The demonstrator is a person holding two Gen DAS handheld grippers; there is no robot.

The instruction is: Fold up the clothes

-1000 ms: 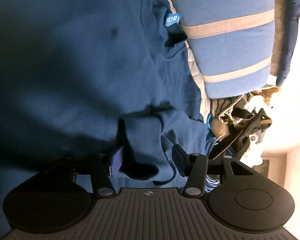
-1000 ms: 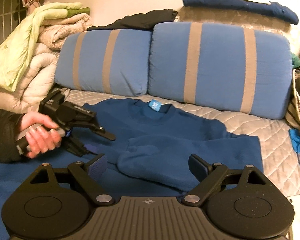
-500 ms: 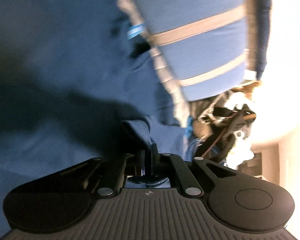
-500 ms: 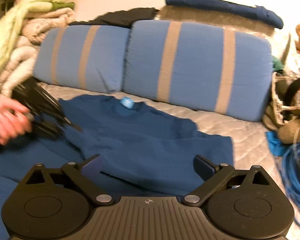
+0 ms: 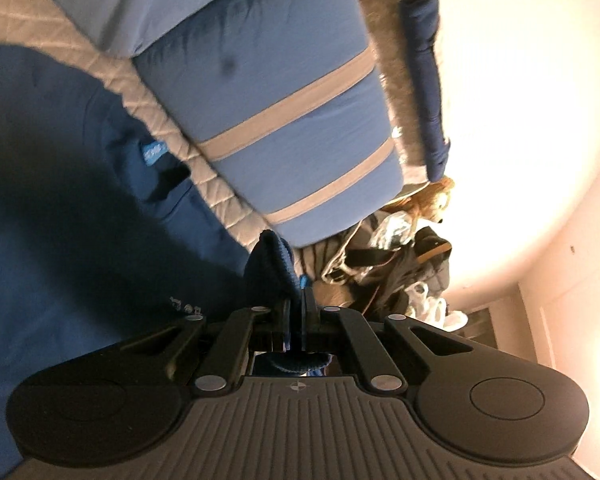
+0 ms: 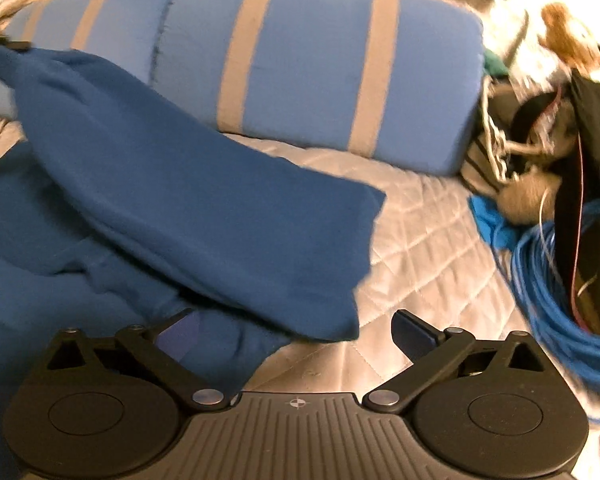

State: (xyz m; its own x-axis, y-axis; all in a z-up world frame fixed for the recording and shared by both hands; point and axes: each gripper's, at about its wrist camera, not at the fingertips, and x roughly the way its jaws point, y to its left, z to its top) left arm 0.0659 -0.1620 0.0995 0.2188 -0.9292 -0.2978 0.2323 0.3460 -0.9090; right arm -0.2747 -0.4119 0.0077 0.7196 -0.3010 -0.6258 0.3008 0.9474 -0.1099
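Note:
A dark blue sweatshirt point(image 6: 188, 200) lies on the quilted bed cover point(image 6: 420, 216). Its body also shows in the left wrist view point(image 5: 60, 200), with a light blue neck label point(image 5: 153, 151). My left gripper point(image 5: 295, 312) is shut on the sweatshirt's ribbed sleeve cuff point(image 5: 274, 264) and holds it lifted. In the right wrist view the sleeve stretches up to the far left, off the bed. My right gripper point(image 6: 296, 330) is open and empty, just above the sweatshirt's near right edge.
Two blue cushions with grey stripes point(image 6: 320, 64) stand at the back of the bed. A coil of blue cable point(image 6: 556, 276), bags and a soft toy point(image 6: 568, 36) crowd the right side. Folded bedding lies on top of the cushions point(image 5: 428, 80).
My left gripper closed on the sleeve cuff and lifted it up and to the left, stretching the sleeve. My right gripper moved right and lower toward the sweatshirt's right edge, staying open.

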